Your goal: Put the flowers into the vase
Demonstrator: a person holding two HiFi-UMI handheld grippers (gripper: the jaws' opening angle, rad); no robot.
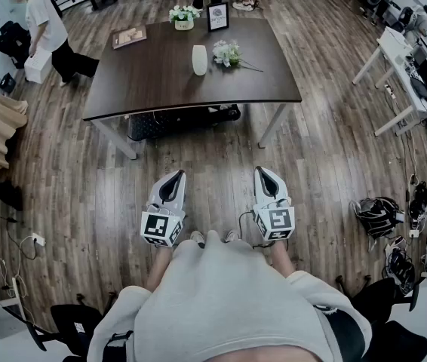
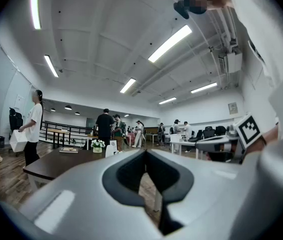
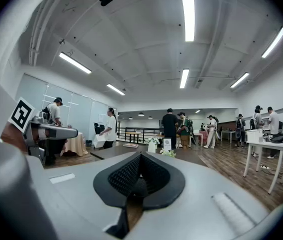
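on dark table (image 1: 161, 74), white vase (image 1: 199, 59) beside flowers (image 1: 227, 54)

We take the dark table (image 1: 168, 74) as reference. At its far edge stands a framed sign (image 1: 218, 16), with a small pot of white flowers (image 1: 184, 17) just left of it and a flat wooden board (image 1: 129, 36) further left. Under the table lies a black bag (image 1: 176, 121). Left of the table, a person in a white top (image 1: 47, 29) carries a white box (image 1: 37, 68). Right of the table stand white desks (image 1: 394, 74).
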